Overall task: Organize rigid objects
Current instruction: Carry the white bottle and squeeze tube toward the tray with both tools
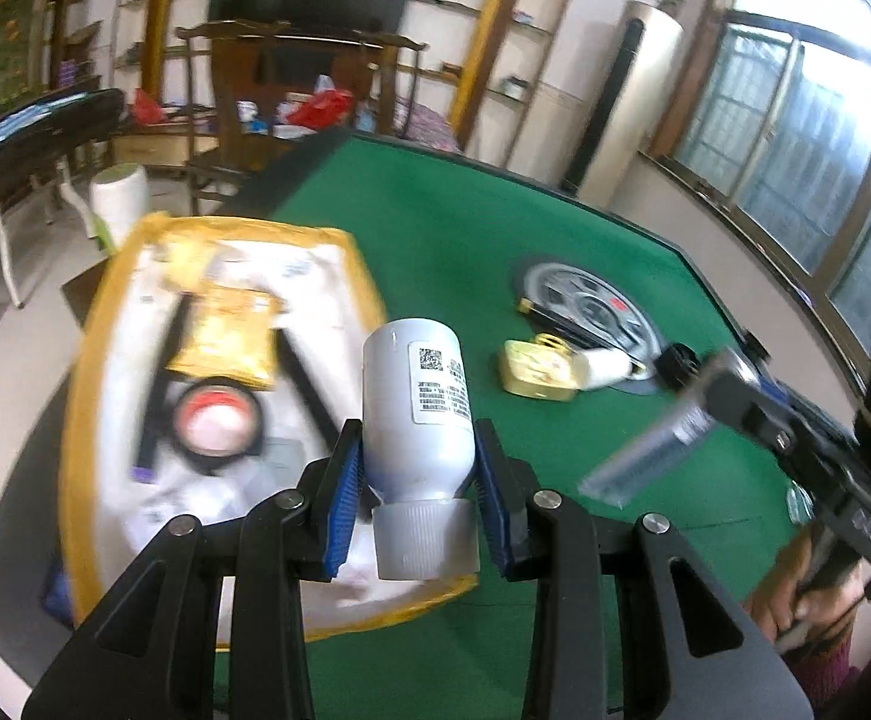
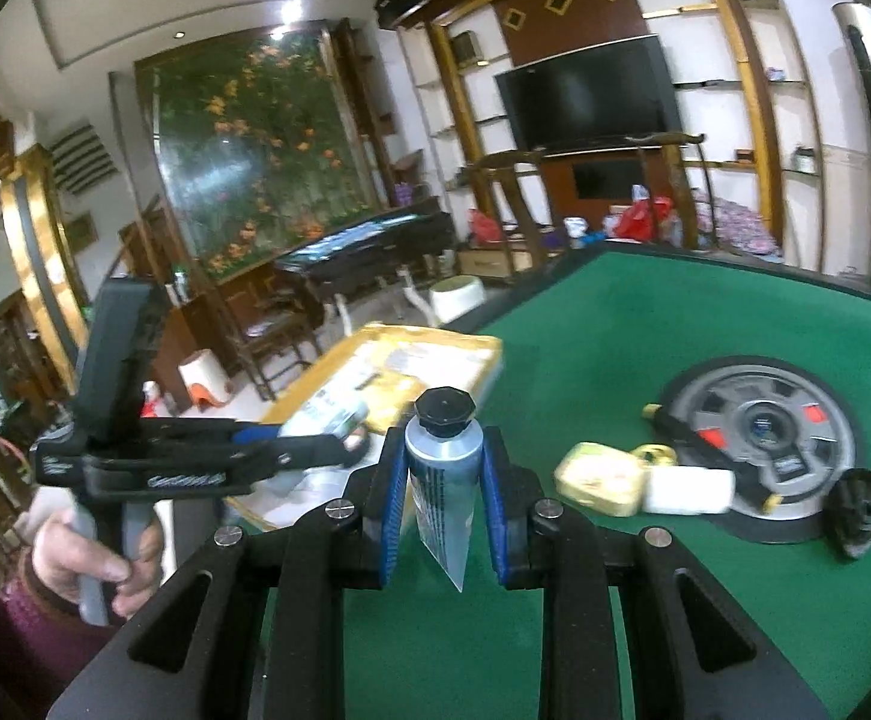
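Observation:
My left gripper (image 1: 417, 474) is shut on a white bottle (image 1: 416, 414) with a grey cap, held above the near edge of the yellow-rimmed tray (image 1: 78, 420). The tray holds a gold packet (image 1: 225, 336), a roll of tape (image 1: 216, 423) and black sticks. My right gripper (image 2: 444, 489) is shut on a blue-grey tube (image 2: 442, 474) with a black cap, held above the green table (image 2: 645, 312). The right gripper and its tube also show in the left wrist view (image 1: 651, 450). The left gripper with the bottle shows in the right wrist view (image 2: 327, 426) over the tray (image 2: 483, 360).
On the table lie a yellow tin (image 2: 600, 477), a small white container (image 2: 687, 492), a gold padlock (image 2: 654, 453), a black stick (image 2: 705, 450) and a black object (image 2: 858, 513) around the round grey centre plate (image 2: 765, 450). Chairs and a stool stand beyond the table.

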